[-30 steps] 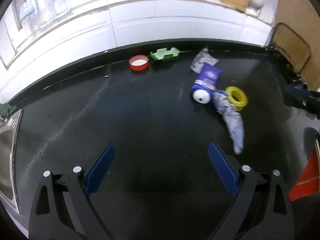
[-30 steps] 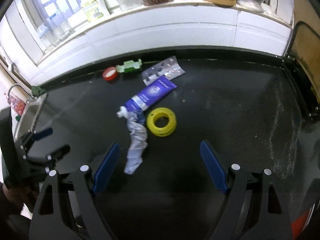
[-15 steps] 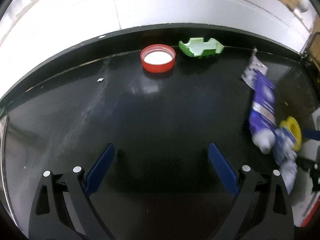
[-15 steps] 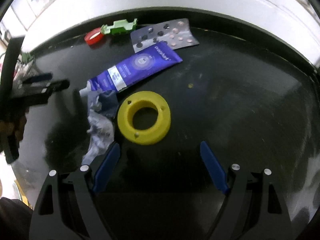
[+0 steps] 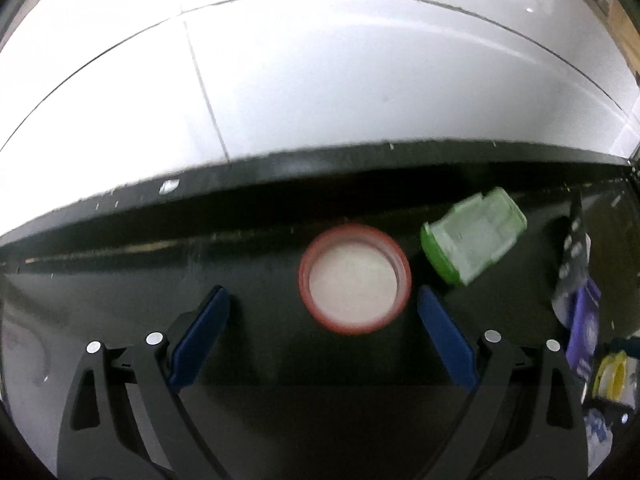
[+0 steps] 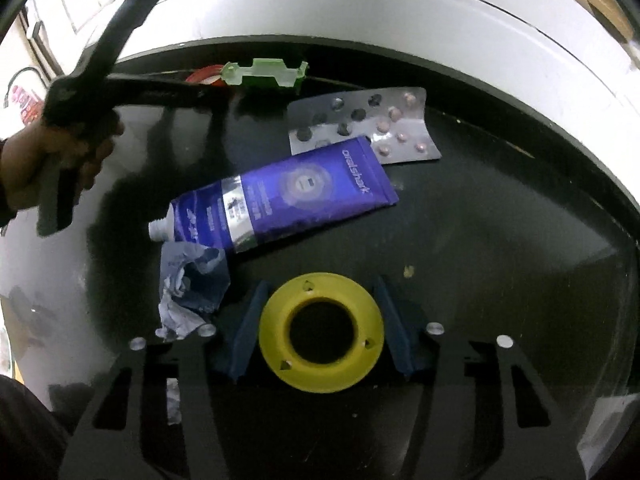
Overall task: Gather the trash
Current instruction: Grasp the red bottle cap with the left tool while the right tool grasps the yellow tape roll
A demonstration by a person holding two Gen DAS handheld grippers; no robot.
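Straddling the red cap (image 5: pixel 355 279), the left gripper (image 5: pixel 322 300) is seen in the left wrist view with its fingers (image 5: pixel 200 330) spread wide and neither pad touching it; the cap lies mouth-up on the black desk (image 5: pixel 120 280), nearer the right-hand finger, with a green plastic piece (image 5: pixel 474 242) just beside it and a white tiled wall (image 5: pixel 320 80) behind. In the right wrist view the right gripper (image 6: pixel 320 334) is closing on the yellow ring (image 6: pixel 321 332), which sits between its fingers (image 6: pixel 246 340), the pads at or very near its rim; whether it is yet gripped cannot be told. A purple tube (image 6: pixel 280 196), a pill blister sheet (image 6: pixel 366 126) and a crumpled blue wrapper (image 6: pixel 190 288) are left lying on the desk, and a hand (image 6: pixel 52 160) holding the other gripper is seen at left. Nothing appears collected yet, so the task is judged barely begun. No bin is shown.
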